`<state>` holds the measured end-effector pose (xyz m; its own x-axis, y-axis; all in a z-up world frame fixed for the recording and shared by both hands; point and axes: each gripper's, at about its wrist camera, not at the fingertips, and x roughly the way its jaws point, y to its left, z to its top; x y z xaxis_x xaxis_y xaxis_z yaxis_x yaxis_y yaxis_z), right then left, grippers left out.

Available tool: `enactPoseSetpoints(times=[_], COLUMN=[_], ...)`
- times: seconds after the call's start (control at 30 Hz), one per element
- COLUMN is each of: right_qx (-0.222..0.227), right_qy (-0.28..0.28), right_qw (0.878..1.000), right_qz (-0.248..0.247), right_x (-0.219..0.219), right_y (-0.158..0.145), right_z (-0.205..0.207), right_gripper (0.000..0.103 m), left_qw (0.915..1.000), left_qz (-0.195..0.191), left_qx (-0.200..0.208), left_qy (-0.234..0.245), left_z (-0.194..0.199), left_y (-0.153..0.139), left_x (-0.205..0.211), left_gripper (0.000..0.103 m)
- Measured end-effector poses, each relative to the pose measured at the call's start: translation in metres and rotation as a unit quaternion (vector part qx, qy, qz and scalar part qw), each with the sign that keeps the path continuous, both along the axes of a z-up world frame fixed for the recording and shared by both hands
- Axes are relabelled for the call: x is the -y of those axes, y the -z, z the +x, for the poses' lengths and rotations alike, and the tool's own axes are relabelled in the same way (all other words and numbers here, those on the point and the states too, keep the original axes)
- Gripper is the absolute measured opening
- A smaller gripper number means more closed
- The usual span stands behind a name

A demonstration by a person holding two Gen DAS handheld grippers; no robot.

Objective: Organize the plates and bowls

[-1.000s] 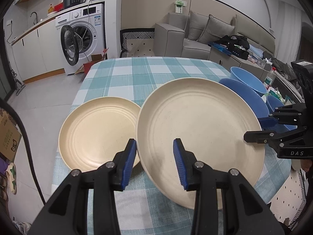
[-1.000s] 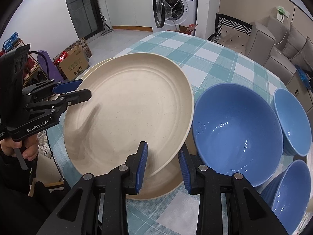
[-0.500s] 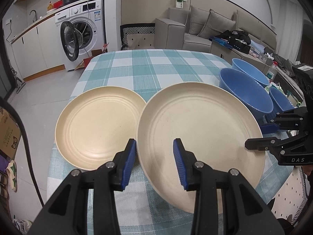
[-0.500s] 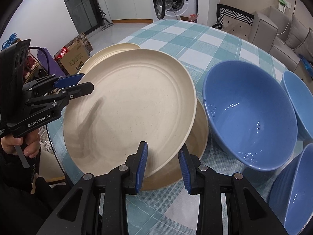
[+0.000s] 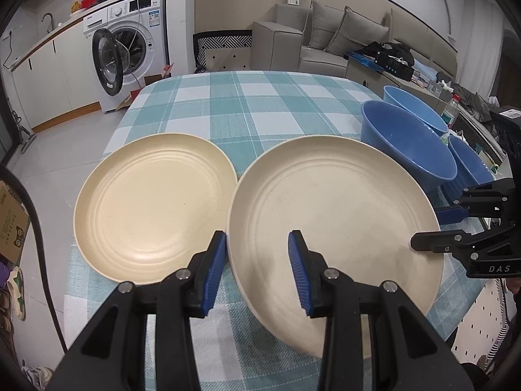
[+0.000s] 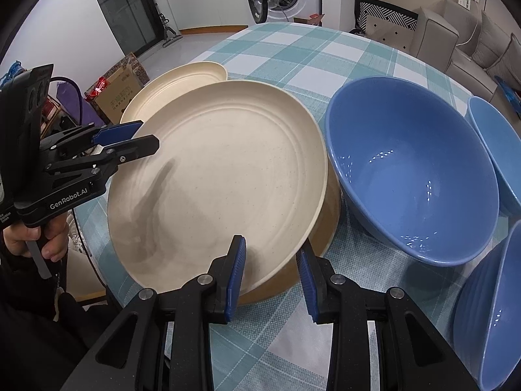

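Blue pads of my left gripper [image 5: 257, 272] and right gripper [image 6: 272, 277] each clamp opposite rims of the cream plate [image 6: 221, 182] — it hangs tilted over another plate [image 6: 330, 224] below. I'd level it first, then release both together.

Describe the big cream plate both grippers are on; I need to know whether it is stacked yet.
The big cream plate is round, matte, faintly speckled, with concentric ridges and a raised rim, plastic-looking, empty. The left gripper and right gripper pinch opposite rims. It sits tilted over another cream plate beside a blue bowl; whether they touch is unclear.
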<state>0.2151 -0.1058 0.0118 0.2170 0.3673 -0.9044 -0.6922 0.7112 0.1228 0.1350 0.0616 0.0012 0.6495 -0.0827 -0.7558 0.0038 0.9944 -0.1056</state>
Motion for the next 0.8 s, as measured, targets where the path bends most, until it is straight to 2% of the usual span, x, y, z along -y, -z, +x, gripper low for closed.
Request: enactPoseSetpoints(times=[0.43,0.8], right_qx=[-0.003,-0.014], right_qy=[0.001,-0.002], right_qw=[1.0,1.0], right_qz=[-0.014,-0.019], right_x=[0.002,0.003], right_y=[0.007,0.012], right_z=[0.004,0.003], right_gripper=[0.033,0.033], left_qw=[0.9999,0.9999], left_qz=[0.012,0.005], left_qx=[-0.004,-0.011], left_qy=[0.007,0.009], left_z=[0.006,0.007], left_y=[0.004,0.007], left_x=[0.008,0.009], left_gripper=[0.037,0.037])
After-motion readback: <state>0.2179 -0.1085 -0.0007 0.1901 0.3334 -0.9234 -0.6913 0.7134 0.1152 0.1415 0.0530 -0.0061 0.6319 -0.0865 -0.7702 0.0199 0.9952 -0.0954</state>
